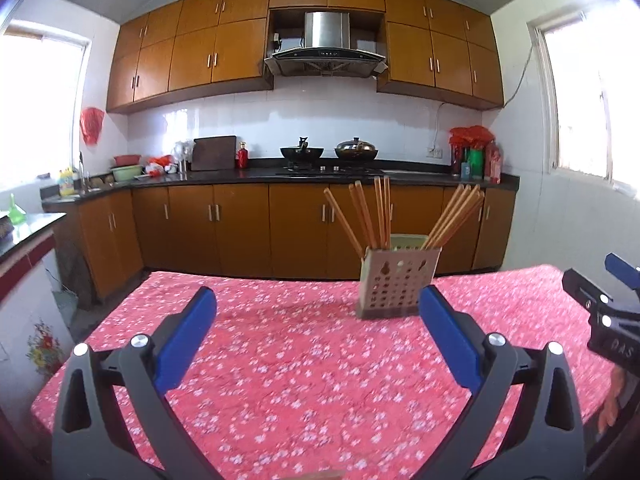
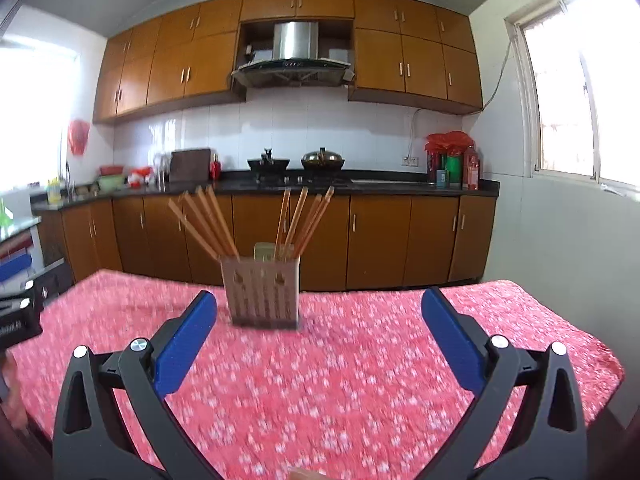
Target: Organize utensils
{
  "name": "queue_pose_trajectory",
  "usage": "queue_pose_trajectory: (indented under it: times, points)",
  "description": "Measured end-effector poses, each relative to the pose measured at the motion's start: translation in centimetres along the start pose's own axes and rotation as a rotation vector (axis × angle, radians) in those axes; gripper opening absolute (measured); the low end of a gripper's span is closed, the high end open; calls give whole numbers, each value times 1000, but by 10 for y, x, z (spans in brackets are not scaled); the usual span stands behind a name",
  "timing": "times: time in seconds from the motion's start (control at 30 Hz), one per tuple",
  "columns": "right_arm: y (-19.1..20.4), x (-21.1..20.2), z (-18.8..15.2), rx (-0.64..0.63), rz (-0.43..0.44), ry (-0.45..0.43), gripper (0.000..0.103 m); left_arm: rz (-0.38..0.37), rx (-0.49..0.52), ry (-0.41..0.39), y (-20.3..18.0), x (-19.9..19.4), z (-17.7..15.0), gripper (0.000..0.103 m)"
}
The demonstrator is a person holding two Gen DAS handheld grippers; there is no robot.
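Observation:
A beige perforated utensil holder (image 1: 396,282) (image 2: 262,294) stands upright near the far edge of a table covered in a red flowered cloth (image 1: 280,360) (image 2: 340,380). Several wooden chopsticks (image 1: 374,216) (image 2: 216,220) lean out of it in two bunches, left and right. My left gripper (image 1: 318,300) is open and empty, with the holder beyond its right finger. My right gripper (image 2: 320,302) is also open and empty, short of the holder, which lies between its fingers toward the left one. The right gripper's body (image 1: 608,312) shows at the left wrist view's right edge.
Behind the table runs a kitchen counter (image 1: 280,174) with two woks on a hob (image 1: 328,154), a chopping board, bowls and bottles. Brown cabinets hang above and stand below. Windows are on both side walls. A second counter (image 1: 24,228) stands at the left.

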State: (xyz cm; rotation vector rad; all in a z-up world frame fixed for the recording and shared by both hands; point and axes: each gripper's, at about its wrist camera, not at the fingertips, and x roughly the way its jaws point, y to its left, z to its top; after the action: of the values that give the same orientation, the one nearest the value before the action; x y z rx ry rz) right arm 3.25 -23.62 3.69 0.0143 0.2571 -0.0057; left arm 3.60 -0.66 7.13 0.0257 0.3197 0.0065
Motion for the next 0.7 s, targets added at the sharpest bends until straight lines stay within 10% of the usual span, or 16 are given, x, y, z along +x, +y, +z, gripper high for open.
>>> queue_pose_trajectory:
  times: [0.7]
  points:
    - [4, -9, -62, 18, -22, 119, 101, -9, 8, 74, -9, -3, -60, 99]
